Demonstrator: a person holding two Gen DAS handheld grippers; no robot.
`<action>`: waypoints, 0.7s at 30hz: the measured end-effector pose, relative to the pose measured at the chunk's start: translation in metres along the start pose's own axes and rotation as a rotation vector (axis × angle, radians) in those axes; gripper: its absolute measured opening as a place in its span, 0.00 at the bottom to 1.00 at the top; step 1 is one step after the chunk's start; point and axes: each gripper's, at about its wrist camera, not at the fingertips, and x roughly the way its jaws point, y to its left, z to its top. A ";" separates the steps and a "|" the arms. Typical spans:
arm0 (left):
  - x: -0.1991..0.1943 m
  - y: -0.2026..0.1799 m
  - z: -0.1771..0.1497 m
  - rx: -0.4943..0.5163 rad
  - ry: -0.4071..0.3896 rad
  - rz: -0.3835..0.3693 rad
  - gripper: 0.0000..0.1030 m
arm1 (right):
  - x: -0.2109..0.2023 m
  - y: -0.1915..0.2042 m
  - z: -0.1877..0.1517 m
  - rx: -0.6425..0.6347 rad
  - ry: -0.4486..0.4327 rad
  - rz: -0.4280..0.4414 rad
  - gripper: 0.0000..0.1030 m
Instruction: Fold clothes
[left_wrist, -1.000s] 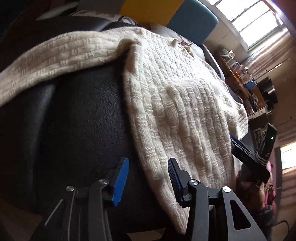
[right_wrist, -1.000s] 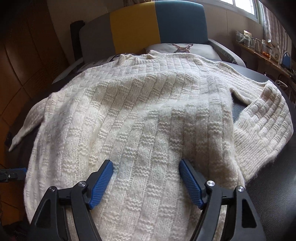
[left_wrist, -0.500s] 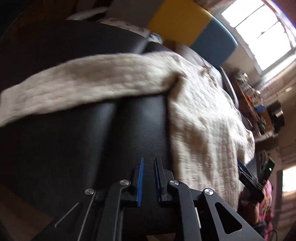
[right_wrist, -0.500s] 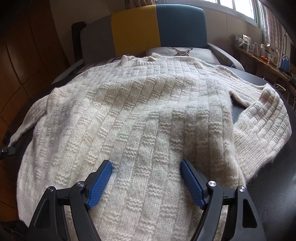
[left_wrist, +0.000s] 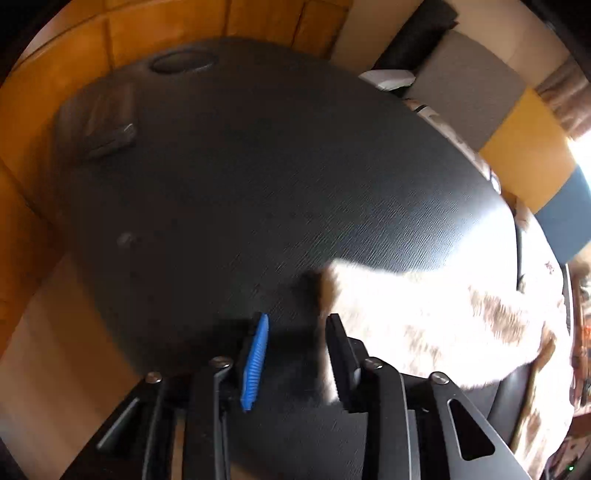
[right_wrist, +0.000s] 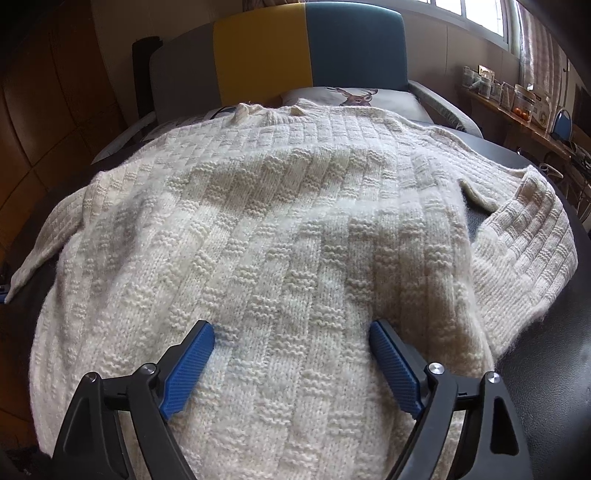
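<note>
Since half a second ago the left gripper (left_wrist: 295, 332) has swung left over the black table (left_wrist: 258, 184) and its jaws have parted, empty, sleeve end just ahead. Cream sweater (right_wrist: 288, 229) lies spread flat on the table. Right gripper (right_wrist: 291, 343) hovers wide open over the near hem, holding nothing.

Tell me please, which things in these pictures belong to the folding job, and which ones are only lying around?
Belongs to the job:
- cream knitted sweater, spread flat
- black surface under it
- left gripper, open near the sleeve end
- right gripper, open over the hem

Only lying around:
- deer-print pillow
- grey, yellow and blue headboard
- shelf clutter by the window
</note>
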 end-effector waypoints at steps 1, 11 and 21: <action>0.005 -0.003 0.005 0.009 0.001 -0.007 0.42 | 0.000 -0.001 0.002 0.016 0.015 0.005 0.87; 0.019 -0.029 0.015 0.158 -0.028 -0.029 0.12 | -0.019 0.028 0.075 0.079 -0.014 0.145 0.72; 0.006 -0.016 0.051 0.055 -0.206 0.023 0.11 | 0.079 0.137 0.164 -0.269 0.111 0.161 0.72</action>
